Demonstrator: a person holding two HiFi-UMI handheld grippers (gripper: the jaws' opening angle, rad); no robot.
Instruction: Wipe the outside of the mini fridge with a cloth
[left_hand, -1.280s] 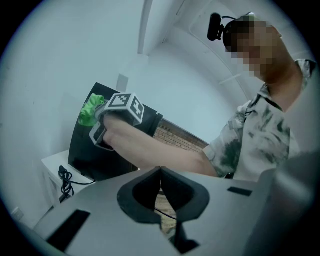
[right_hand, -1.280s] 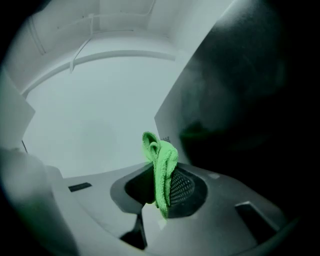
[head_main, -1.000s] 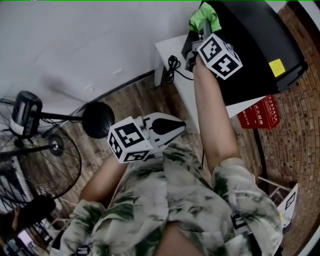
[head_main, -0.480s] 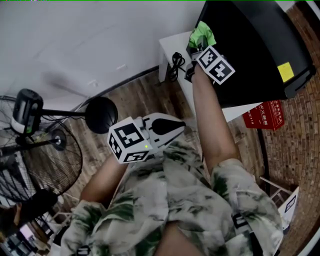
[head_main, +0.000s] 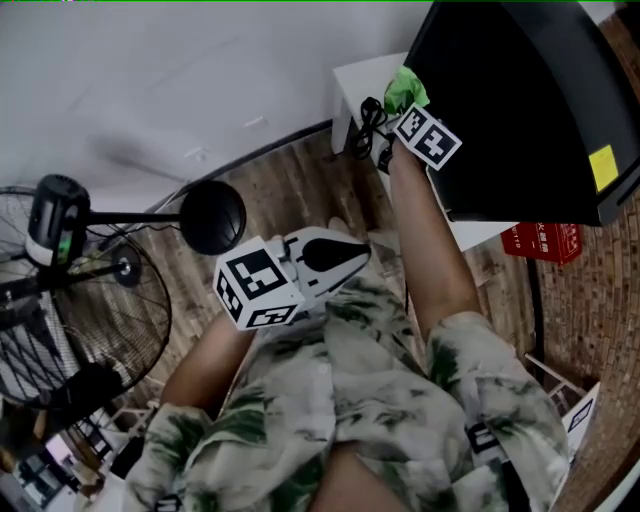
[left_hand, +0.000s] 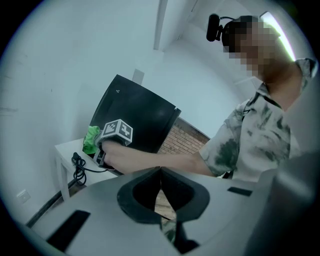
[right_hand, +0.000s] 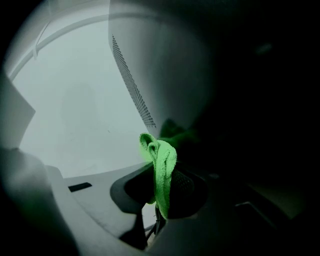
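Note:
The black mini fridge (head_main: 520, 100) stands on a white table (head_main: 352, 88) at the upper right of the head view. My right gripper (head_main: 397, 112) is shut on a green cloth (head_main: 405, 88), which it holds against the fridge's left side near the lower corner. In the right gripper view the green cloth (right_hand: 161, 170) is pinched between the jaws, right against the dark fridge wall (right_hand: 250, 100). My left gripper (head_main: 335, 255) hangs in front of the person's chest, shut and empty. In the left gripper view the jaws meet, and the fridge (left_hand: 132, 120) and cloth (left_hand: 91, 139) show beyond them.
A black cable (head_main: 368, 125) lies coiled on the table beside the fridge. A red box (head_main: 545, 240) sits under the table's right end. A standing fan (head_main: 70, 300) and a black round base (head_main: 212, 218) are on the wooden floor at left. A white wall runs behind.
My right gripper with the cloth has slid up and to the right along the fridge's side. The head view has shifted, bringing the fridge closer. The left gripper has stayed put.

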